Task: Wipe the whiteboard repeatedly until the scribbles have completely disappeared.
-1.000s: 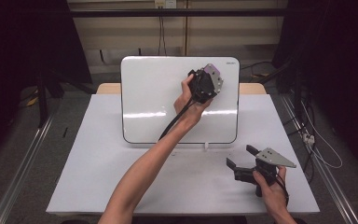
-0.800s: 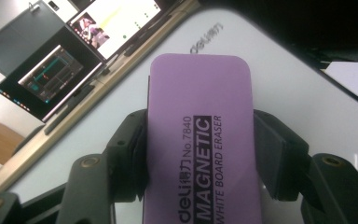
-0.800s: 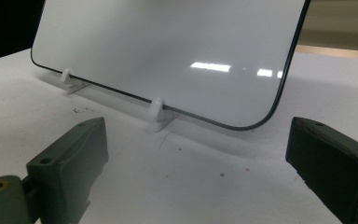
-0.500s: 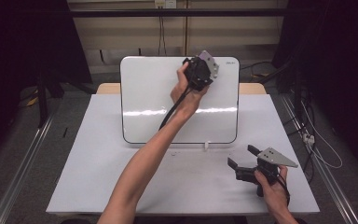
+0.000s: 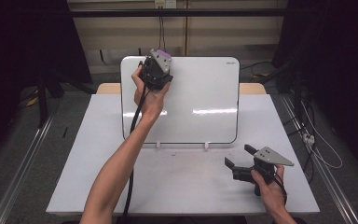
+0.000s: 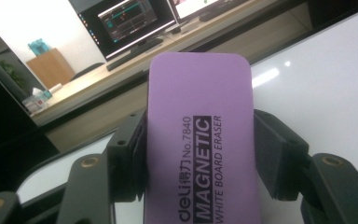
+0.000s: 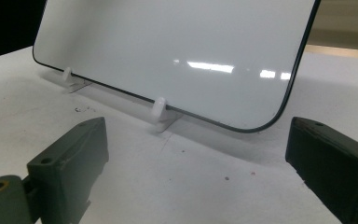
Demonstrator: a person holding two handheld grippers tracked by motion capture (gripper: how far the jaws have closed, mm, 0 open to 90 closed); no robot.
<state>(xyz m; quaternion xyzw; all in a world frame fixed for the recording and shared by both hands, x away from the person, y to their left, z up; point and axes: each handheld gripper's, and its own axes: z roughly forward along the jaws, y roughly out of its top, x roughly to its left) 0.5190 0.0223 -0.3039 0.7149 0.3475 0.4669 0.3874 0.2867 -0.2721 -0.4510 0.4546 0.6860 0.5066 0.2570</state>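
Whiteboard [image 5: 200, 100] stands upright on two small white feet [image 7: 160, 111] at the back of the white bench [image 5: 182, 182]. At the board's upper left corner, the left gripper [image 5: 156, 70] is raised in the person's left hand [image 5: 148, 95], and its fingers [image 6: 128, 156] are clenched on a purple eraser [image 6: 200, 140], one pad against each long side. In the left gripper view the eraser reads "MAGNETIC WHITE BOARD ERASER" and lies just over the board's top edge; whether its underside touches the board I cannot tell. A black cable [image 5: 133, 135] trails down along the forearm. Farther right, near the bench's front right corner and well apart from the board, the right gripper [image 5: 240, 156] rests low in the right hand [image 5: 270, 186]; its fingers [image 7: 70, 158] are released, spread wide with nothing between them, facing the board's lower edge.
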